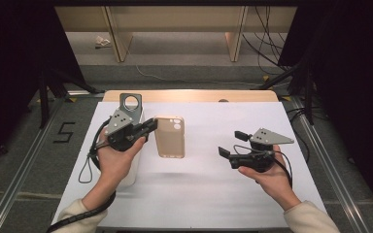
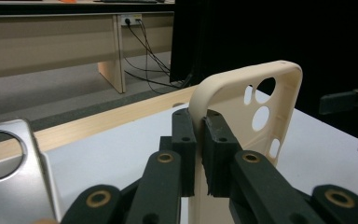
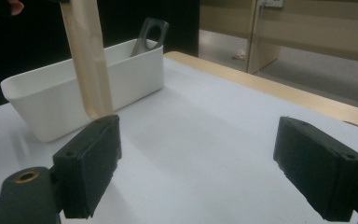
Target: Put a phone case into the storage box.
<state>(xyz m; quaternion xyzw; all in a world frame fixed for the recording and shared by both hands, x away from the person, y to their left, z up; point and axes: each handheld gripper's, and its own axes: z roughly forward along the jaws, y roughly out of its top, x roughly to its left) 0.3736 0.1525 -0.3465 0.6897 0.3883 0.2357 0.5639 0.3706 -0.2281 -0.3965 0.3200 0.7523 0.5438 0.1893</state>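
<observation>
A: Is there any writing to read?

B: Only a dark figure 5 marked on the floor off the table's left edge. The phone case carries no brand or label that can be made out.

A: How does the case look?

B: It is a beige, matte shell with rounded corners. In the left gripper view its camera corner has one large round cut-out, a second round one below it and two small slots beside them; the inner face is plain.

A: Where is it, and how does it sit against the tools?

B: The left gripper pinches one long rim of the case between its pressed-together pads, and the case hangs in the air over the middle of the white table, casting a shadow below it. It juts out from the jaws toward the right hand's side. The right gripper is well apart from the case, nearer the table's right edge, its jaws spread wide with nothing between them.

A: Anything else nearby?

B: A white tub stands along the left edge, under the left hand, with a silvery case sticking up out of its far end.
</observation>
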